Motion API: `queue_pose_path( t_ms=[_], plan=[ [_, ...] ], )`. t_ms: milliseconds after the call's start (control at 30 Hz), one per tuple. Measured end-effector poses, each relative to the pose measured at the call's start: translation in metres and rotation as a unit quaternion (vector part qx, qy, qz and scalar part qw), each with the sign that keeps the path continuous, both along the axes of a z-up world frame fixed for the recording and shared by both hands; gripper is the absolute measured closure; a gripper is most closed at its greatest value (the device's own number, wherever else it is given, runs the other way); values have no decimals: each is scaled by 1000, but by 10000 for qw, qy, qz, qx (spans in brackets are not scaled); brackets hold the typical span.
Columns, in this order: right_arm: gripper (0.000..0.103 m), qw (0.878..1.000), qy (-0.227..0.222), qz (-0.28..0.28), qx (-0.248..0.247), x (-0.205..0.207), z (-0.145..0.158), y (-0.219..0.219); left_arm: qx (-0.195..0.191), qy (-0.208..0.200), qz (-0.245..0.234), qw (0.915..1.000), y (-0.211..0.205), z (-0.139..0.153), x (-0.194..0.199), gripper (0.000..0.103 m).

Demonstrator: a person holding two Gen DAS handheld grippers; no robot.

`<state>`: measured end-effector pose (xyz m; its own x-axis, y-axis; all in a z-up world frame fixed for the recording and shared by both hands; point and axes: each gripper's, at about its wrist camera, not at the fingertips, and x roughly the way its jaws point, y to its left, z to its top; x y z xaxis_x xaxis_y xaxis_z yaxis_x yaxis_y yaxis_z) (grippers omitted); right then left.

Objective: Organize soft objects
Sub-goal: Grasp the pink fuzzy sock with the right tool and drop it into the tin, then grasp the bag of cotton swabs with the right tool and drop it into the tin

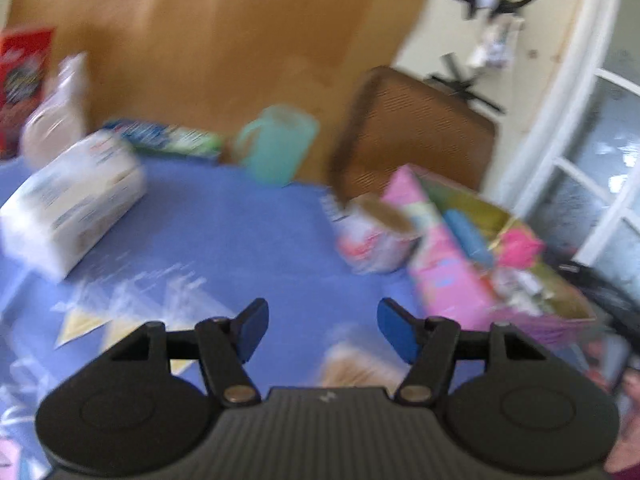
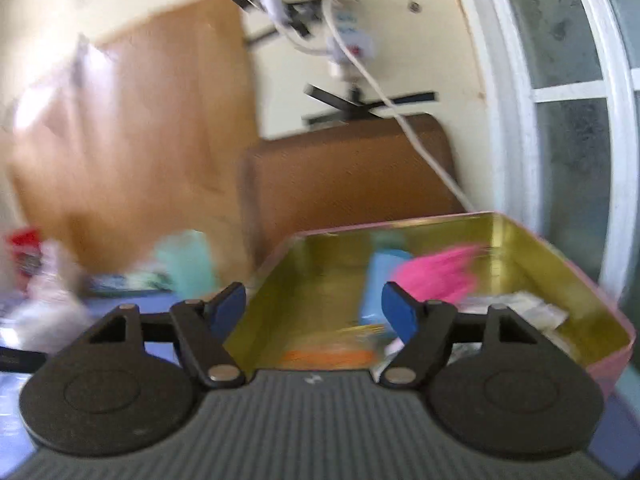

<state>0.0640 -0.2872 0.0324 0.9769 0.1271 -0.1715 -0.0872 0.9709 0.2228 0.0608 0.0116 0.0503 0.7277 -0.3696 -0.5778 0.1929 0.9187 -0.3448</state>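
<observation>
Both views blurred; detail limited. Left tool (image 1: 322, 326) jaws apart, nothing between them, above the blue table (image 1: 240, 240); right tool (image 2: 314, 308) jaws wide and empty, at the near rim of the pink tin (image 2: 472, 220), gold inside. Tin sits ahead-right of the left tool; inside it a pink fluffy item (image 2: 440, 272), a blue piece (image 2: 380, 280) and pale soft bits. Judged step: between drops, hands free to fetch. Ahead-left of the left tool lies a white soft pack (image 1: 76, 204); a crumpled packet (image 1: 372, 240) touches the tin's outer wall. Next move likely calls for lowering over one, jaws spread wide enough for its bulk, squeezing gently.
</observation>
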Motion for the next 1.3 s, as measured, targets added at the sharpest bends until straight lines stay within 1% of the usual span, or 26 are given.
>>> queue_pose_path(
  t_ms=[67,100,133,200,233,267,333,367,400,433,467,500,567,600,667,733,800,867,933,1033,1067,1100,1133,1167,1233,1300],
  plan=[
    [26,9980,23,610,145,-14,-4,11,-35,195,50,9998,14,-11,0,40],
    [25,9950,144,971,172,-19,-7,18,-75,253,36,9996,18,-16,1,36],
    [25,9898,346,1373,167,-24,-13,29,-129,290,-9,9995,20,-19,1,33],
    [25,9798,750,1851,59,-30,-27,52,-176,243,-187,9994,16,-22,2,32],
    [25,9755,923,1998,-68,-34,-33,66,-160,204,-295,9992,10,-22,4,32],
    [25,9720,1050,2094,-196,-35,-41,78,-116,148,-436,9989,5,-23,4,34],
    [26,9635,1340,2279,-418,-34,-50,100,-25,139,-673,9976,-5,-28,2,43],
    [26,9598,1420,2362,-529,-32,-53,109,-31,224,-785,9967,-9,-33,4,51],
    [26,9578,1424,2401,-681,-33,-53,120,-56,335,-856,9958,-11,-40,4,58],
    [28,9561,1400,2422,-873,-28,-53,129,-118,389,-904,9951,-13,-45,5,58],
    [30,9538,1383,2433,-1094,-23,-53,140,-217,323,-878,9954,-9,-46,3,65],
    [31,9517,1380,2420,-1290,-16,-53,149,-334,354,-869,9950,-4,-47,2,73],
    [31,9468,1321,2468,-1589,-4,-48,167,-477,394,-616,9962,14,-44,-2,73],
    [31,9437,1304,2573,-1618,2,-47,169,-505,404,-450,9969,24,-44,-4,73],
    [31,9352,1205,2850,-1721,7,-43,186,-686,450,-166,9965,49,-47,-10,74],
    [31,9284,1034,2987,-1953,9,-42,205,-888,521,49,9947,70,-50,-15,69],
    [30,9270,951,3000,-2042,7,-41,215,-968,485,242,9938,86,-51,-20,55],
    [30,9262,1044,3005,-2026,9,-45,218,-904,365,339,9947,95,-49,-25,50],
    [29,9275,1168,2929,-2006,10,-48,219,-835,302,303,9956,97,-48,-26,46],
    [26,9347,1332,2791,-1754,11,-50,211,-774,319,113,9964,87,-49,-17,46],
    [26,9363,1379,2771,-1662,14,-50,210,-730,331,38,9968,81,-51,-14,49],
    [27,9373,1390,2768,-1595,16,-50,209,-670,348,-49,9971,74,-53,-12,61],
    [42,9375,1380,2763,-1605,14,-50,211,-638,338,-135,9973,69,-55,-11,65],
    [50,9356,1339,2820,-1648,13,-50,213,-656,311,-143,9973,64,-54,-11,67],
    [57,9359,1264,2800,-1723,9,-48,216,-589,282,-136,9978,59,-48,-13,69],
    [59,9386,1196,2774,-1666,5,-45,213,-579,201,-186,9979,56,-40,-16,69]
  ],
)
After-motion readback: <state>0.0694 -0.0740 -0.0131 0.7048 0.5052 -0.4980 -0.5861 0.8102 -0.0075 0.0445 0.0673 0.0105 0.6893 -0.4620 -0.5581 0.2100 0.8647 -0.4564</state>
